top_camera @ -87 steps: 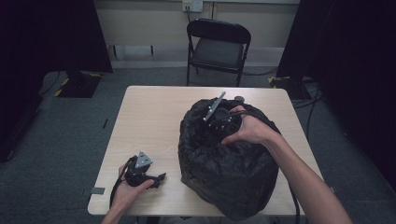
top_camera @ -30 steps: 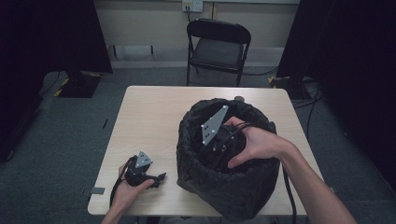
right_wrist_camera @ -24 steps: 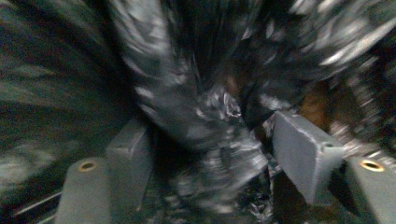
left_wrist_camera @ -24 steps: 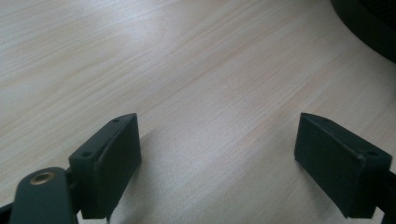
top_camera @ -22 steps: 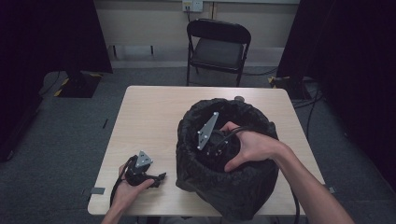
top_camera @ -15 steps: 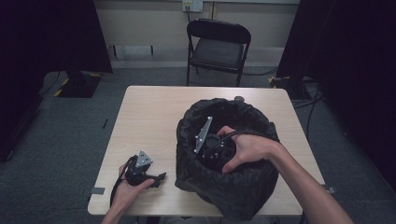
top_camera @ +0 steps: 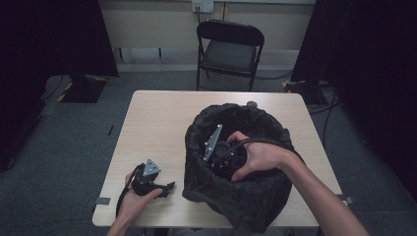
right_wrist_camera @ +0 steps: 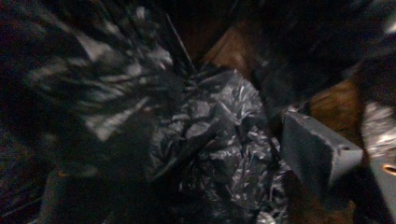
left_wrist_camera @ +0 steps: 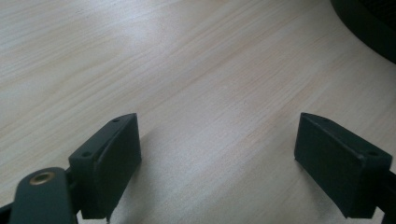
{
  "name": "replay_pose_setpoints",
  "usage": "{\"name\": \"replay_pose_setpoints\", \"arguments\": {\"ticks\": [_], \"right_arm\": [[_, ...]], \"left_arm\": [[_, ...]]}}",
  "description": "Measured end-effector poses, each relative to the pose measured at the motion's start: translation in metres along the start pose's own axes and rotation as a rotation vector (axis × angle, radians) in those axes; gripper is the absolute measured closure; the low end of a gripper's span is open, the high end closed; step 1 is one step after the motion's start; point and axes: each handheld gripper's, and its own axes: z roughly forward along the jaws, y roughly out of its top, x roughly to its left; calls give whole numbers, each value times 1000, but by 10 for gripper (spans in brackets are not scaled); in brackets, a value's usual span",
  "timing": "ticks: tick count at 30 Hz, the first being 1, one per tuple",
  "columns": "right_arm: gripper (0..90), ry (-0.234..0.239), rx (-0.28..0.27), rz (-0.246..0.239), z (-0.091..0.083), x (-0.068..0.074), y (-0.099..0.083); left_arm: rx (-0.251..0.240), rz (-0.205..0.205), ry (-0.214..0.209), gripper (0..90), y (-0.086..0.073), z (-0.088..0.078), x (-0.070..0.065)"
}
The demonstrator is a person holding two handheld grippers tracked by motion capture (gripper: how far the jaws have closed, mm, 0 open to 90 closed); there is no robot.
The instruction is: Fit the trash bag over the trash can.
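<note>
Reaching into the soft black bag (top_camera: 236, 196), right tongs (top_camera: 223, 157) w/ spread unclear face crinkly, light foil (right_wrist_camera: 219, 126), best pinched at a fold; left tongs (left_wrist_camera: 219, 158) gape wide over desk (top_camera: 157, 123).

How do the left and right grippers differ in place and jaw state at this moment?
The left gripper rests on the bare table beside the bag; the right gripper reaches down inside the bag. The left's jaws stand wide open; the right's are too blurred to judge. Each is held by one hand.
</note>
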Motion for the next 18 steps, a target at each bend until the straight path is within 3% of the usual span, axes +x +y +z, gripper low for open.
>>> {"name": "replay_pose_setpoints", "arguments": {"ticks": [5,10,14,18], "right_arm": [[212,-34,-86,39,-11,-3,3],[196,-53,-169,41,-29,-5,3],[173,-116,-216,55,-41,-8,0],[160,-131,-261,77,-54,-10,-4]], "left_arm": [[0,0,0,143,0,0,0],[0,0,0,143,0,0,0],[0,0,0,142,0,0,0],[0,0,0,141,0,0,0]]}}
